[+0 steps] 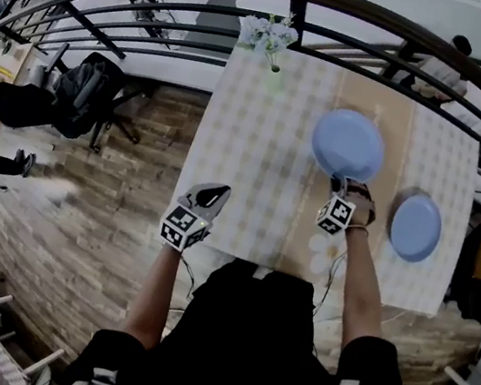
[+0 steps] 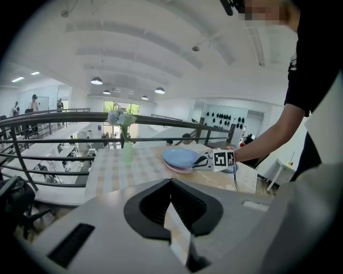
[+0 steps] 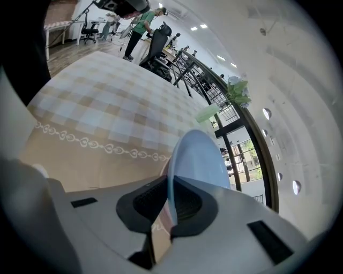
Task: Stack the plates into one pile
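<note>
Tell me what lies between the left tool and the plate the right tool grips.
Only bare checked tablecloth between left tool and plate, per the head view.

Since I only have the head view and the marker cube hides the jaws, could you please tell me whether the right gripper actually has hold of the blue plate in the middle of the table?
Observer: Yes. The right gripper view shows the right gripper shut on the rim of the blue plate.
Operator: Thank you. Is anything under that plate?
Observer: The left gripper view shows the rim of a pink plate just beneath it.
Operator: And the left gripper?
Observer: The left gripper has its jaws together, with nothing between them.
</note>
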